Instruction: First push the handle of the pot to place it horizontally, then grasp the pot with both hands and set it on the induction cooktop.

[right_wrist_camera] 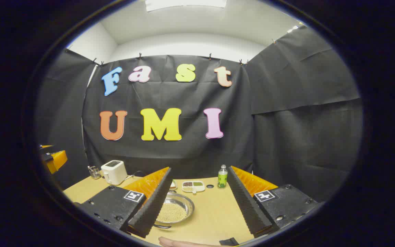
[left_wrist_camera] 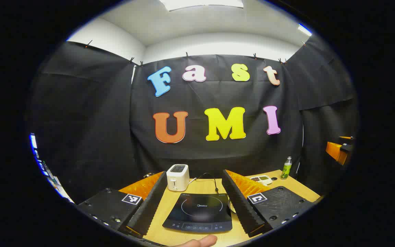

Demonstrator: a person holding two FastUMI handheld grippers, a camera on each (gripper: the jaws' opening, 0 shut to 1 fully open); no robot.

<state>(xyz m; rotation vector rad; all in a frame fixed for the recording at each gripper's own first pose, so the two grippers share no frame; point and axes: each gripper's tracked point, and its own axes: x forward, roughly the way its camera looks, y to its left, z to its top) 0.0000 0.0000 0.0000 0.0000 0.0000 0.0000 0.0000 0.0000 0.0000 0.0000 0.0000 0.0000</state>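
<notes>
Holding beads, round metal pot (right_wrist_camera: pixel 174 210); flat glossy cooktop (left_wrist_camera: pixel 199 212) bare

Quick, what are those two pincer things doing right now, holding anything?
Left tool: open, holding nothing, raised above the induction cooktop.
Right tool: open, holding nothing, with the pot by its left finger.

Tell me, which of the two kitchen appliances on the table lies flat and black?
The induction cooktop, a flat black slab between the left gripper's open fingers. The other, the toaster, is white, boxy and stands behind it.

Pot (right_wrist_camera: pixel 174 209) between parted fingers (right_wrist_camera: pixel 149 209)
</notes>
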